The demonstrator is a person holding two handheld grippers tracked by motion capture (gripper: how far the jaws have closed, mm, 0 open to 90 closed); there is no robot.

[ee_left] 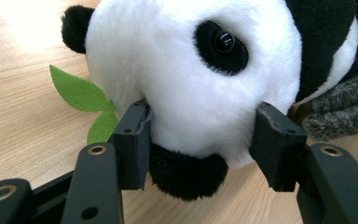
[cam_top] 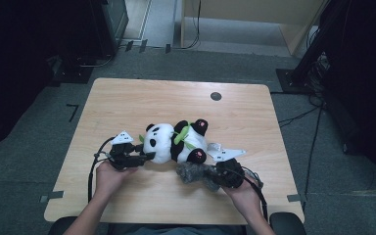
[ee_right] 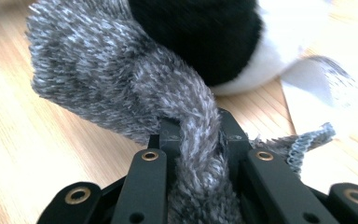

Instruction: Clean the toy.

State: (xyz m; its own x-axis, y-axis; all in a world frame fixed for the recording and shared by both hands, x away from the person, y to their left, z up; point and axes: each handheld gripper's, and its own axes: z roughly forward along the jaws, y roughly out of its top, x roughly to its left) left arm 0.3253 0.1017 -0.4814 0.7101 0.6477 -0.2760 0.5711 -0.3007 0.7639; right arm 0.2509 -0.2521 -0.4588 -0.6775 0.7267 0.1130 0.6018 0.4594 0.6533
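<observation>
panda (cam_top: 169, 142): soft plush | scarf (cam_top: 196, 172): fuzzy grey knit | table (cam_top: 127, 98): smooth matt wood

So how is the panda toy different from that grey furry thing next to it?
The panda plush is black and white with a round head and a dark eye; the grey furry fabric is mottled grey with no features that I can make out. The panda is plump and bulky; the fabric is a limp, twisted strip. The left gripper grips the panda's head with its jaws wide apart; the right gripper pinches the fabric tightly. Both are soft and lie on the wooden table.
</observation>
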